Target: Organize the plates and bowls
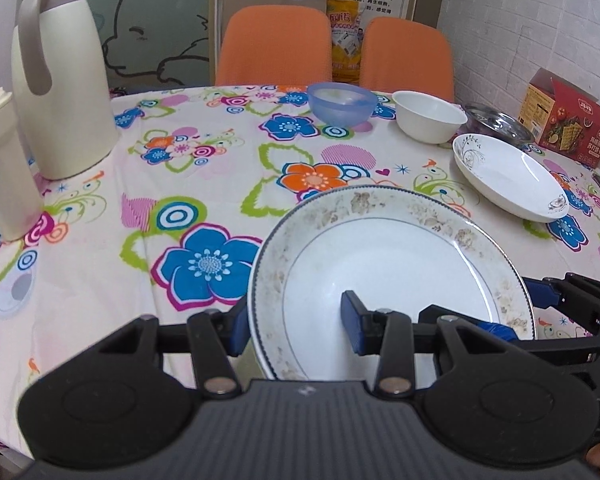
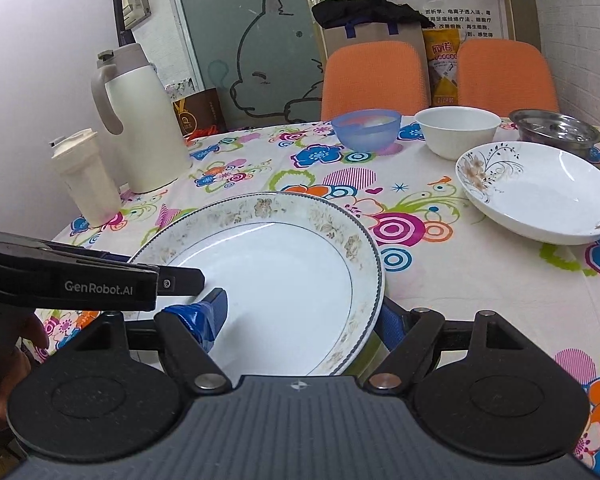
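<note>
Both grippers, left and right, pinch your slick, breakable floral-rimmed plate at opposite rims; grip firmly.

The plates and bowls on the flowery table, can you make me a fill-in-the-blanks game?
1. Both hand-held grippers, left and right, hold the same big ____.
2. The plastic bowl is coloured ____.
3. Between it and the metal bowl stands a ____ bowl.
4. The two chairs are ____.

Answers: plate, blue, white, orange
</note>
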Motion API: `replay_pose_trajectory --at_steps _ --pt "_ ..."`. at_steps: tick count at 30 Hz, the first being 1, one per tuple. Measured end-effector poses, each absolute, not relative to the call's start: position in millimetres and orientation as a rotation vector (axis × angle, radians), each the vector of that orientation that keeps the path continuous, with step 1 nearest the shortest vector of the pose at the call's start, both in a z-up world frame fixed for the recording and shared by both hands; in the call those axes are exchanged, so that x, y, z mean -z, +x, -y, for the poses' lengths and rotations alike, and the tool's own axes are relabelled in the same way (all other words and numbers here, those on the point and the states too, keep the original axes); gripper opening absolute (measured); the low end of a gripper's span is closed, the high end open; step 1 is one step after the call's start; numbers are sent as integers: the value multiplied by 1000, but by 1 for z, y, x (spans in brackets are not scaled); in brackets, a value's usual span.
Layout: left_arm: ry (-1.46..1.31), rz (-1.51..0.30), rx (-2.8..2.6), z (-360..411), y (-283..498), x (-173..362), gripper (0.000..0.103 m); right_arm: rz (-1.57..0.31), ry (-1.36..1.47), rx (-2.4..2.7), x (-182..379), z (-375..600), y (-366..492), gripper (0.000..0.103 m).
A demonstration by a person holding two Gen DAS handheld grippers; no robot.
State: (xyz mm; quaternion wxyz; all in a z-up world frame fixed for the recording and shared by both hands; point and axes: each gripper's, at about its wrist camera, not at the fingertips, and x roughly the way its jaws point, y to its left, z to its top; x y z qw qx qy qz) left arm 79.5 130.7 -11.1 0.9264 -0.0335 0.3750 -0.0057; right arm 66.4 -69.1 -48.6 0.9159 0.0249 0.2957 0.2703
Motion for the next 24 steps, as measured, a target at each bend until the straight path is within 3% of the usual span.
replay_pose_trajectory --at_steps 12,16,24 --pt "-56 -772 -9 -131 79 17 42 -611 57 -559 50 68 66 65" --pt "-82 -770 8 -133 79 15 57 -591 54 -550 48 71 64 64" --pt "-82 -746 -19 -135 77 3 62 -497 131 -509 33 95 58 65"
